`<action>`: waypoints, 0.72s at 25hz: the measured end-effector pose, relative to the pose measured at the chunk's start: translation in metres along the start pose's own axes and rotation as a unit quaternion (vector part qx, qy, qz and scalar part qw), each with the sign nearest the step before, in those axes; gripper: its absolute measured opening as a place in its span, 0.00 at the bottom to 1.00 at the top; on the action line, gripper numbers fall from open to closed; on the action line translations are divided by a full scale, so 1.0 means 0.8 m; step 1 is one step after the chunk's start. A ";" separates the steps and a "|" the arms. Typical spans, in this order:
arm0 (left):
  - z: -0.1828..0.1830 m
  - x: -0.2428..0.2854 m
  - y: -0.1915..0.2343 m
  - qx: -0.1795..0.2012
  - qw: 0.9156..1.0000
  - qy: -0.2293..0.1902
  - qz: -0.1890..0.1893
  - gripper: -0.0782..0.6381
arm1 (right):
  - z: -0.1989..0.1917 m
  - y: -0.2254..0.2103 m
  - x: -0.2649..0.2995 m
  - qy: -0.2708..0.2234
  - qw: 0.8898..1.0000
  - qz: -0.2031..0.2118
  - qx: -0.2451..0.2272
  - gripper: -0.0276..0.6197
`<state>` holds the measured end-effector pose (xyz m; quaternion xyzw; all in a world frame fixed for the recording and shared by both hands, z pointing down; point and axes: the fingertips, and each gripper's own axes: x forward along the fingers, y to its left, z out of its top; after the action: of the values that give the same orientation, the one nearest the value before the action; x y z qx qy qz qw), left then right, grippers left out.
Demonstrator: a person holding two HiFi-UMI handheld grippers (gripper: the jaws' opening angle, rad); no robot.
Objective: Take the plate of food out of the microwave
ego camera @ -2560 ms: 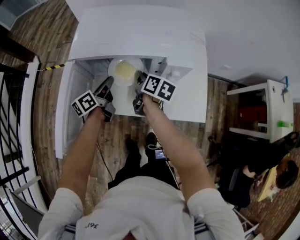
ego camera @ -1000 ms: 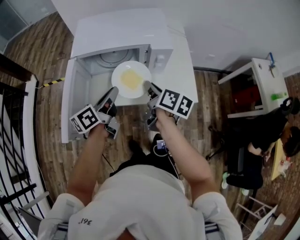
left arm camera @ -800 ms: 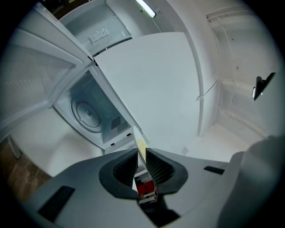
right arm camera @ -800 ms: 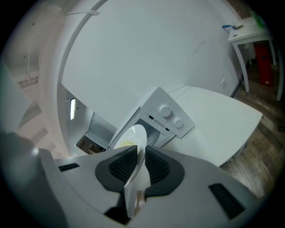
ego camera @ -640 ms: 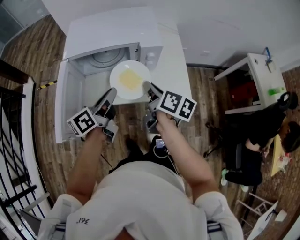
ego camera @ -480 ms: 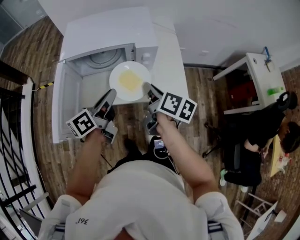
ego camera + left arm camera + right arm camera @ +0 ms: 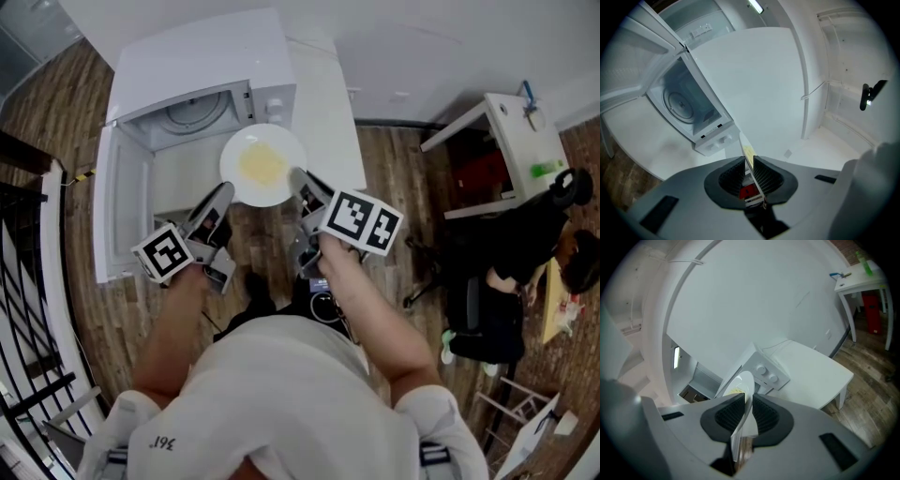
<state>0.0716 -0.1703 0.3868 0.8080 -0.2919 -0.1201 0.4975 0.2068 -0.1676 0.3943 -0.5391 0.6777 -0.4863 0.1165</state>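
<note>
Plate (image 7: 263, 166): round, white, with a pale yellow patch of food (image 7: 262, 165) at centre; held about level just outside the open microwave (image 7: 202, 56), in front of its cavity. Gripped at the near rim on two sides, with left gripper (image 7: 225, 191) and right gripper (image 7: 296, 176) each clamped narrow on the edge. Lies straight ahead of both grippers, equally near to each; probably ready to be carried clear.

Both gripper views catch the plate (image 7: 742, 382) nearly edge-on, so its food (image 7: 736, 391) is mostly hidden.
</note>
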 end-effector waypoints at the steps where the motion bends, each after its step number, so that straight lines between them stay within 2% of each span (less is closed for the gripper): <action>1: -0.003 0.001 -0.003 0.001 1.000 0.005 -0.003 0.19 | 0.000 -0.002 -0.005 -0.004 1.000 -0.002 0.002 0.13; 18: -0.050 0.060 -0.033 0.046 0.994 0.096 -0.020 0.19 | 0.042 -0.040 -0.083 -0.084 0.996 -0.037 0.016 0.12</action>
<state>0.1385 -0.1605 0.3876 0.8436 -0.2322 -0.0385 0.4826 0.2756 -0.1277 0.3779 -0.6008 0.6376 -0.4537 0.1634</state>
